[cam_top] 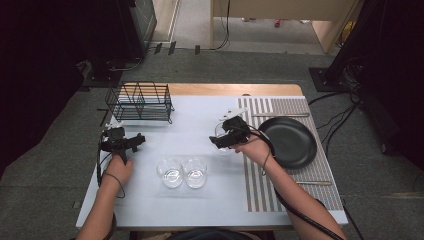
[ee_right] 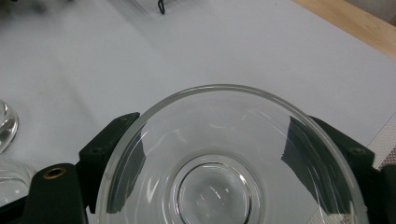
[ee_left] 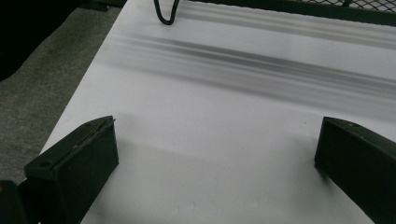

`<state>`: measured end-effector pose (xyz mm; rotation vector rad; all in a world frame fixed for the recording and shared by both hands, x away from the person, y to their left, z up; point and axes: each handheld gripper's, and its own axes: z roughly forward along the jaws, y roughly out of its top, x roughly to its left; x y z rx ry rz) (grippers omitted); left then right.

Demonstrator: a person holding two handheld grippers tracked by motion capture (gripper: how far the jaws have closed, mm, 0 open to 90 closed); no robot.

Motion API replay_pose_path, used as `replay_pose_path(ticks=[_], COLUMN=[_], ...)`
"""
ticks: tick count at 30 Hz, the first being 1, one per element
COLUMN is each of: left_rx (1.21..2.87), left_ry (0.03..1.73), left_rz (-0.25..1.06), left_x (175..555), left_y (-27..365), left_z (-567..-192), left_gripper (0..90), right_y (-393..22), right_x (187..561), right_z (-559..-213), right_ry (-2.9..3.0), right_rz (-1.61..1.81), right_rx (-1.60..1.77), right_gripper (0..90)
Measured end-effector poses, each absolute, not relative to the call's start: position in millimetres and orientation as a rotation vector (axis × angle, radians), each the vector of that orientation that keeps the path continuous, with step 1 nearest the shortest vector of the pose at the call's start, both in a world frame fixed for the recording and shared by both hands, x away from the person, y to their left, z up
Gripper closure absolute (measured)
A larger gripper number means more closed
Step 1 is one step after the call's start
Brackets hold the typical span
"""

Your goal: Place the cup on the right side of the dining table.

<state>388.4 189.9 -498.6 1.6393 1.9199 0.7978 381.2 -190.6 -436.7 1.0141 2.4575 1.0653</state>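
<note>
table [cam_top: 150, 200], white sheet covering it | wire rack [cam_top: 140, 101] upper left, likely where glassware goes | black plate [cam_top: 290, 142] on striped mat at right | right gripper [cam_top: 224, 140] jaws pinching glass bowl [ee_right: 224, 163] mid-frame, lifted for carrying | left gripper [ee_left: 215, 158] jaws spread, idle | no readable writing

A wooden table [cam_top: 225, 89] carries a white sheet [cam_top: 165, 200], striped mat [cam_top: 260, 190], wire rack [cam_top: 140, 102], two glasses [cam_top: 182, 172]

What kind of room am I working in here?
Probably a lab or recording space staged as a dining spot: a table with a striped placemat, black plate and wire dish rack, on grey carpet with trailing cables.
</note>
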Motion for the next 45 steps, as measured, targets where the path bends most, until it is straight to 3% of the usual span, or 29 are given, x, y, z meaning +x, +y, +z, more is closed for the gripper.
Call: replay_pose_path(ticks=[45], left_rx=[1.637], left_ry=[1.919], left_rz=[0.799], left_x=[388], left_y=[190], left_z=[-499], left_gripper=[0.0], right_y=[-203], right_x=[402], right_z=[-440], right_ry=[2.345], right_rz=[1.045], right_rx=[1.122], right_gripper=[19.2])
